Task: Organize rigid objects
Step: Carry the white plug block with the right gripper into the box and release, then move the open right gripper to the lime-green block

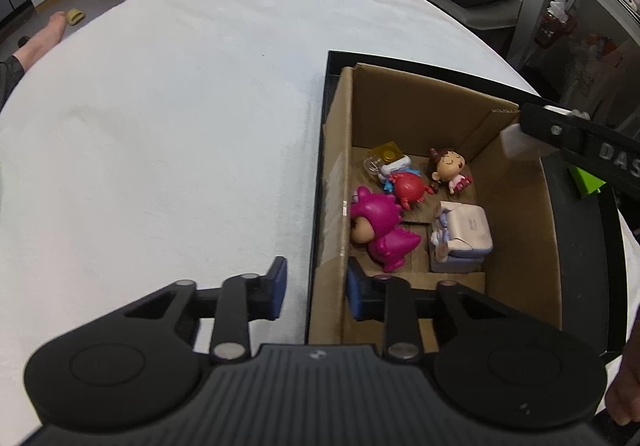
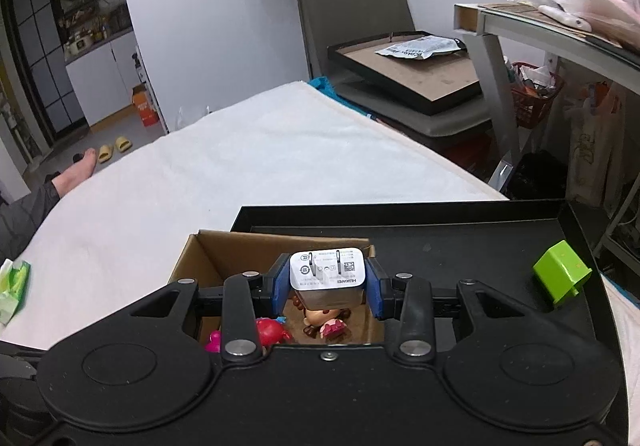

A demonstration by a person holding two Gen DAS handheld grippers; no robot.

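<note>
One white charger (image 2: pixel 327 273), small, rigid and probably light, is clamped across its smooth flat sides by the right gripper (image 2: pixel 327 286) above the cardboard box (image 1: pixel 516 214); the left gripper (image 1: pixel 316 288) is held open, astride the box's near-left wall.

Colours noted: brown box, black tray.
White charger (image 2: pixel 327 273) sitting between blue pads (image 2: pixel 280 286); magenta dinosaur figure (image 1: pixel 380 226), red figure (image 1: pixel 409 187) lying inside brown cardboard box (image 1: pixel 516 214); lime-green block (image 2: pixel 561 272) resting on black tray (image 2: pixel 460 242).

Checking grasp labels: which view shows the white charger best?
Right wrist: the white charger sits clamped in the right gripper, prongs and print facing the lens. Left wrist shows only a blurred white block above the cardboard box.
</note>
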